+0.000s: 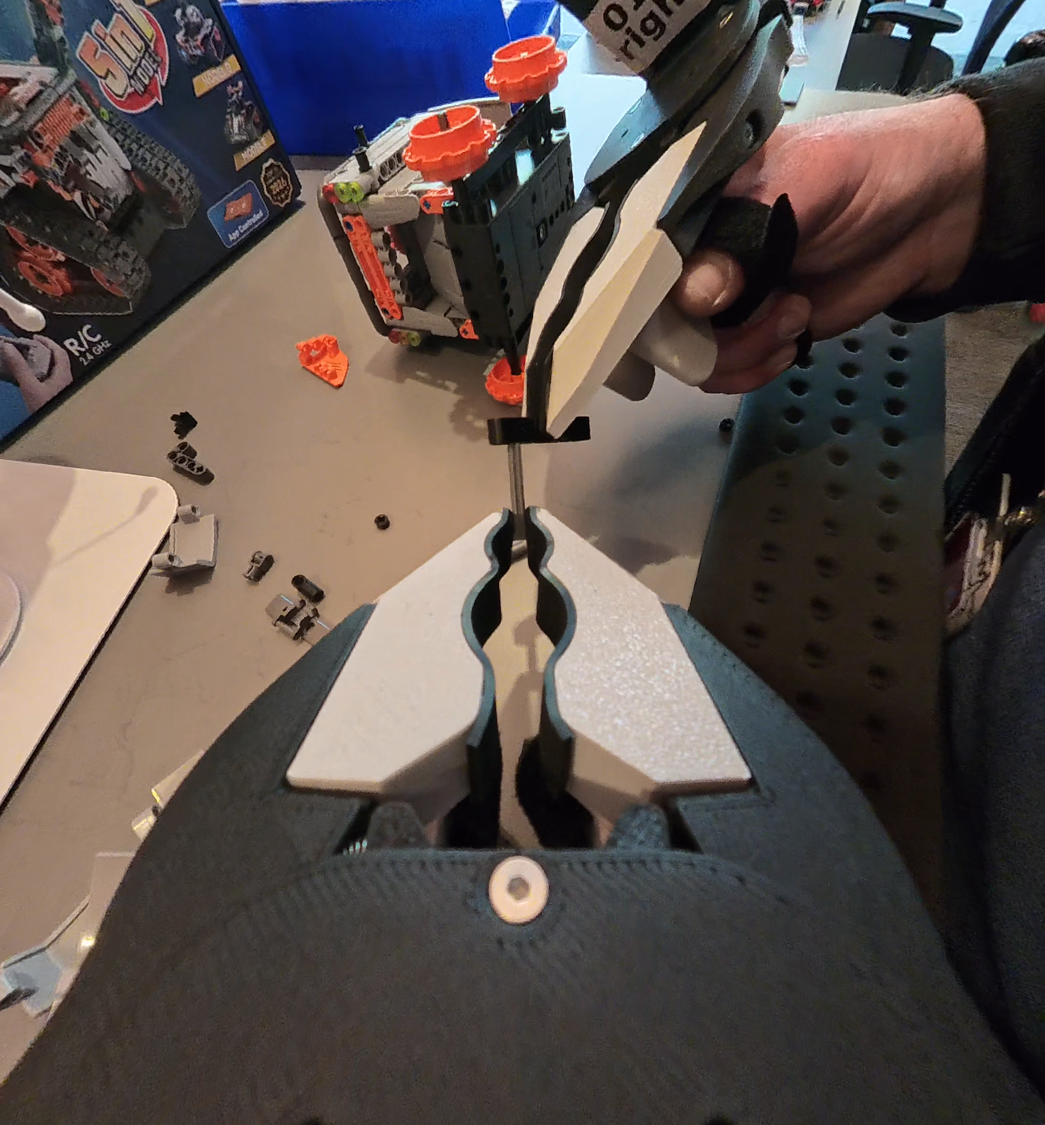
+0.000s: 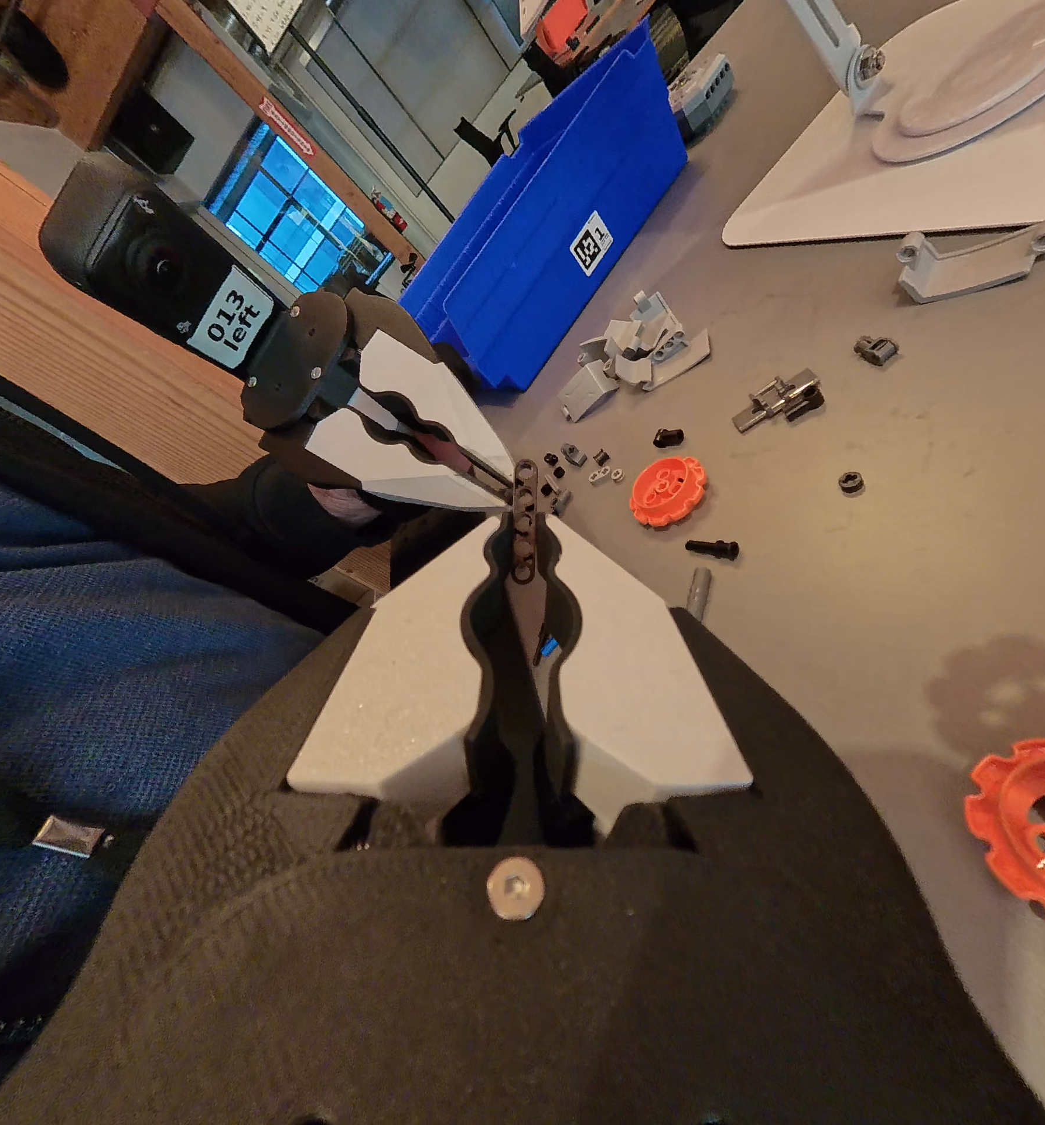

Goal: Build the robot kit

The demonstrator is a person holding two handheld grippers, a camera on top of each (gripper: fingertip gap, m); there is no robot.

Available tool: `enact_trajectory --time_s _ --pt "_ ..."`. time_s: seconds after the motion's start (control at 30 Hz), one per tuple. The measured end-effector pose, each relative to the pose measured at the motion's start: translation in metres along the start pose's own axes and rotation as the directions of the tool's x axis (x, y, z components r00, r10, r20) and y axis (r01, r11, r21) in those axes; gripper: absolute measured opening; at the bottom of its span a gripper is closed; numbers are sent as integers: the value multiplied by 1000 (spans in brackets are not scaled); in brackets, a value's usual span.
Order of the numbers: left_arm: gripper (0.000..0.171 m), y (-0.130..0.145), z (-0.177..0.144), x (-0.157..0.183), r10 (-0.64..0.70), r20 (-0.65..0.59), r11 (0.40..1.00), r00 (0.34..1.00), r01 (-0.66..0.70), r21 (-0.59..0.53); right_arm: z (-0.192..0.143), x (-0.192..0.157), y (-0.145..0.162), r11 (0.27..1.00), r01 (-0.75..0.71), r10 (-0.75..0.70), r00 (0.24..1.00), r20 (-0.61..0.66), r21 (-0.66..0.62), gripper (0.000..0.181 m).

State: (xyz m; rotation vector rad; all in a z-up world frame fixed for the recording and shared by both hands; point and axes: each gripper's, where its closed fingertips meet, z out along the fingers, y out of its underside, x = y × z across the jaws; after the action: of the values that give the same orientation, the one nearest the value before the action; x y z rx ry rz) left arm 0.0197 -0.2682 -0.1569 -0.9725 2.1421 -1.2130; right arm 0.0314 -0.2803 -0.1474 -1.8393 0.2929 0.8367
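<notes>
My left gripper (image 1: 517, 517) is shut on a thin grey axle (image 1: 516, 481) that points away from it, above the grey table. The axle's far end meets a black beam with holes (image 1: 538, 431). My right gripper (image 1: 545, 426), held by a hand, comes down from the upper right and is shut on that beam. In the right wrist view my right gripper (image 2: 523, 520) clamps the black beam (image 2: 526, 481) upright between its fingertips. The left gripper (image 2: 505, 496) reaches in from the left, and its tips touch the beam's side.
A partly built toy vehicle (image 1: 447, 243) with orange wheels stands behind the grippers, beside its printed box (image 1: 82, 213). Loose black and grey parts (image 1: 191, 469), an orange wheel (image 2: 666, 490), an orange sprocket (image 2: 1031, 840), a white base plate (image 1: 51, 578), a blue bin (image 2: 556, 231) and a perforated seat (image 1: 824, 548) surround them.
</notes>
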Motion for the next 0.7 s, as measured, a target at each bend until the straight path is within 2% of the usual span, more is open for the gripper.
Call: enact_trajectory --time_s 0.47,0.57,0.7 --pt "3 -9 4 0 4 -15 1000 1000 -4 24 4 -3 -2 999 -49 48 998 47 15 5" --pt "3 -12 11 0 -22 -28 999 999 23 41 6 0 3 999 -20 20 1000 7 -27 5" --pt "3 -3 33 3 -47 -59 998 997 49 33 -2 18 14 995 22 -31 995 -96 -102 4"
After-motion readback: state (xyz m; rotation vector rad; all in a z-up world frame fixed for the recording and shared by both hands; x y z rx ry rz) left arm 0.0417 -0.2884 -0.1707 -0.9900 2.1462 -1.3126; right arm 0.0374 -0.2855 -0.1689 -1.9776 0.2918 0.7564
